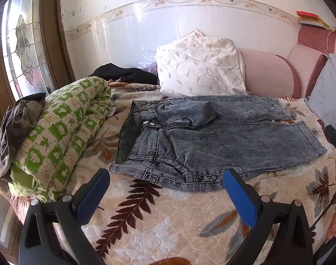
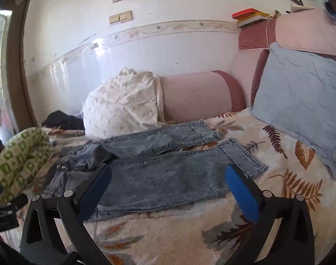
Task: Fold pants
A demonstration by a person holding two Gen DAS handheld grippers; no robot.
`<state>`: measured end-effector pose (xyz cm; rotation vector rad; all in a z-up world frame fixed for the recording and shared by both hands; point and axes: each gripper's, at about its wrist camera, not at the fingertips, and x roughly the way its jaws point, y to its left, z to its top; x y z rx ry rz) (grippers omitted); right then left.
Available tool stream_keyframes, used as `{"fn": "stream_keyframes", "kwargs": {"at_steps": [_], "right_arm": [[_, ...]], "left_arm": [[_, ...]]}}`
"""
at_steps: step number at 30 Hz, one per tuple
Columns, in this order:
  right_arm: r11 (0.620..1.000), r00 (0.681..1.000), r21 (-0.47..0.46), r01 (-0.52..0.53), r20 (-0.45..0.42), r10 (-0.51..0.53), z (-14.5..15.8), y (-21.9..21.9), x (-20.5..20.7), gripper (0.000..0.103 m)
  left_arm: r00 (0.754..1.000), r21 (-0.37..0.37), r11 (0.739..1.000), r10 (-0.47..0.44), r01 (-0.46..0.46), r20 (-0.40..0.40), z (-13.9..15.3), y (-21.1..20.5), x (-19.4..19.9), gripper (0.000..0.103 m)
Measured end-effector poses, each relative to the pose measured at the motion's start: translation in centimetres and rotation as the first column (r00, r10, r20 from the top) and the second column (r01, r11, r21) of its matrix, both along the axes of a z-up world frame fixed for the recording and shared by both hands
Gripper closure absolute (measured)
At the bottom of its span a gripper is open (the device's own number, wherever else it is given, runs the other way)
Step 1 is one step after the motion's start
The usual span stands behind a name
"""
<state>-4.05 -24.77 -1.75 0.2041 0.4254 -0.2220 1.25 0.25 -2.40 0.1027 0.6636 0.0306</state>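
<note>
Grey acid-wash jeans (image 1: 212, 137) lie spread flat on the leaf-print bedspread (image 1: 159, 218), waistband to the left and both legs running right. My left gripper (image 1: 167, 176) hovers open just in front of the near waistband corner, with nothing between its blue pads. In the right wrist view the same jeans (image 2: 168, 176) lie ahead, and my right gripper (image 2: 169, 172) stands open above the near leg, holding nothing. The right gripper's black body also shows at the right edge of the left wrist view.
A rolled green-and-cream quilt (image 1: 62, 137) with dark clothes on it lies left of the jeans. A white patterned pillow (image 1: 199, 66) and a pink bolster (image 1: 267, 72) sit behind them. A blue pillow (image 2: 300, 101) leans at the right. Black clothing (image 1: 126, 74) lies at the back.
</note>
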Motion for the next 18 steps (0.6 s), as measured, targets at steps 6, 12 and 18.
{"fn": "stream_keyframes", "kwargs": {"at_steps": [6,12,18], "right_arm": [[1.0,1.0,-0.002,-0.006,-0.01,0.006,-0.21,0.27,0.11,0.0],[1.0,1.0,-0.002,-0.004,-0.02,0.004,-0.33,0.33,0.19,0.0],[1.0,0.999,-0.003,-0.005,-0.036,0.005,-0.49,0.44,0.38,0.0]], "left_arm": [[1.0,0.005,1.0,0.0,0.0,0.002,-0.14,0.04,-0.07,0.0],[1.0,0.006,1.0,0.004,-0.004,0.001,-0.13,-0.04,-0.1,0.0],[1.0,0.004,1.0,0.004,-0.004,-0.001,-0.18,0.07,-0.12,0.0]]}}
